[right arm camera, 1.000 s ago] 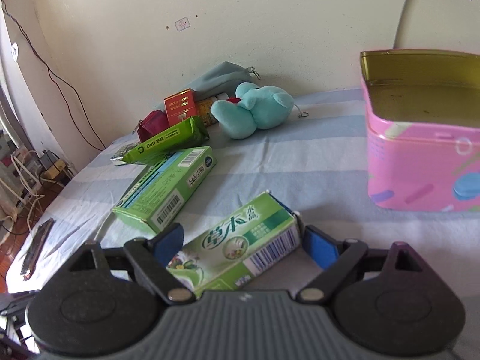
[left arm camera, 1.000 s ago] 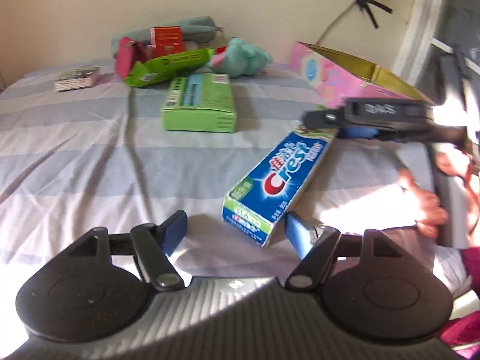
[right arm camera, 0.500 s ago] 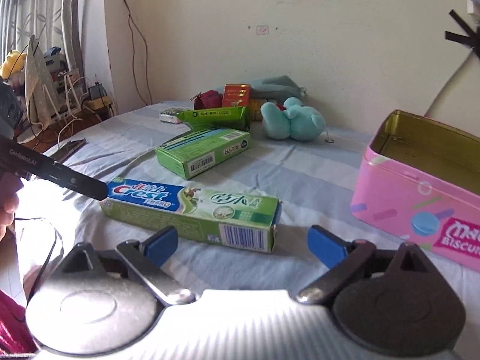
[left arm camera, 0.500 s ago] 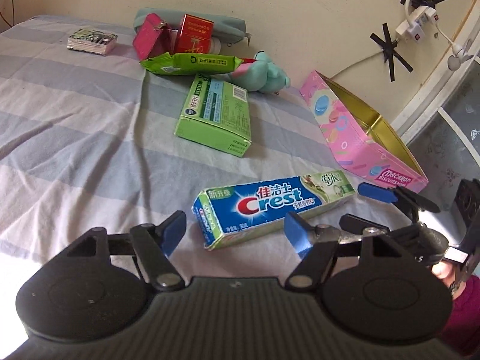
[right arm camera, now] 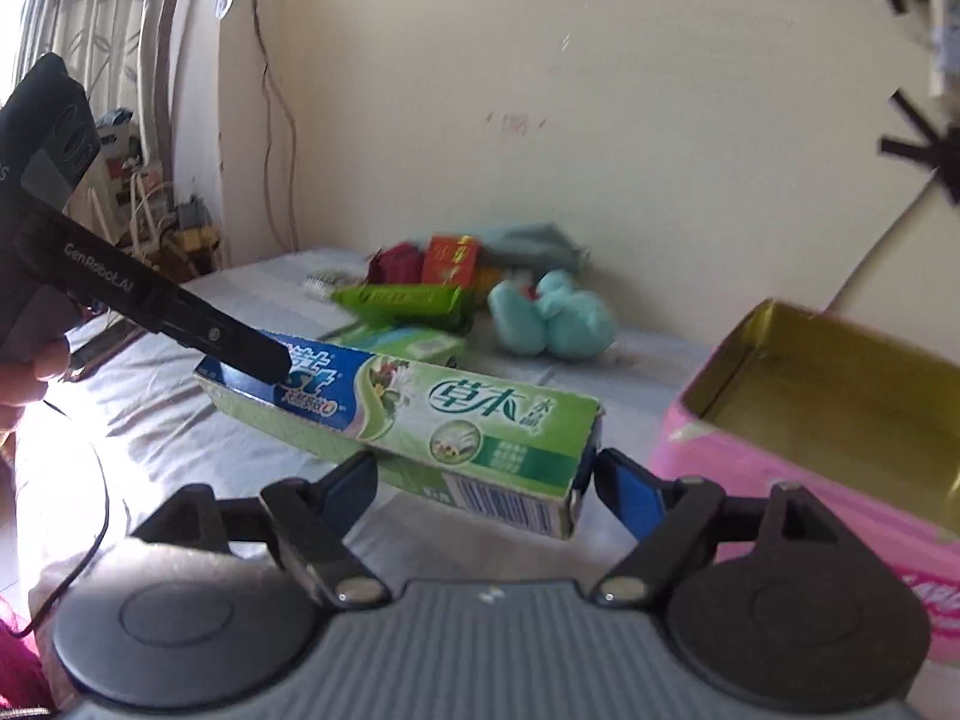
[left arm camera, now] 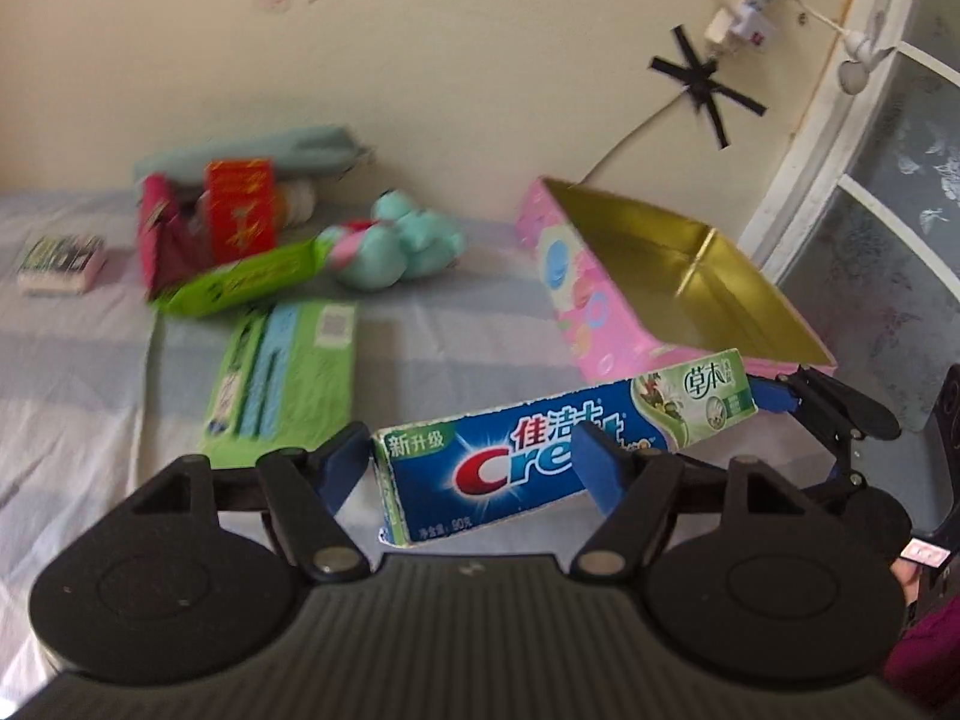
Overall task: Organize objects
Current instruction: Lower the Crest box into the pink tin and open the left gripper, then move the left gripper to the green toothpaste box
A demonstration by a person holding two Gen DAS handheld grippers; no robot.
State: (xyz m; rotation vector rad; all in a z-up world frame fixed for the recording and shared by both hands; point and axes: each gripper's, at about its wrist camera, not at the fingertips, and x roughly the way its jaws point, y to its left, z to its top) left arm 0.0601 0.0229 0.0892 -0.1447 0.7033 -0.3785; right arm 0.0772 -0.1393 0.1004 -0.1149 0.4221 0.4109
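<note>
The one toothpaste box (left arm camera: pixel 564 441) is up off the bed (left arm camera: pixel 72 396), carried between the left gripper (left arm camera: pixel 474 459), jaws pinching its blue end, and the right gripper (right arm camera: pixel 486 480), jaws pinching its green end, just beside the one open pink tin (left arm camera: pixel 600 300). I'd say this is the carry step, and next it needs swinging over the rim and lowering in. On the bed lie one green carton (left arm camera: pixel 288 378), one teal plush (left arm camera: pixel 402 246), one green packet (left arm camera: pixel 246 279) and one red box (left arm camera: pixel 240 210).

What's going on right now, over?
Left gripper and right gripper both clamped on the toothpaste box, one each end. Box lifted off bed. Pink tin open beside; nothing blocking.
</note>
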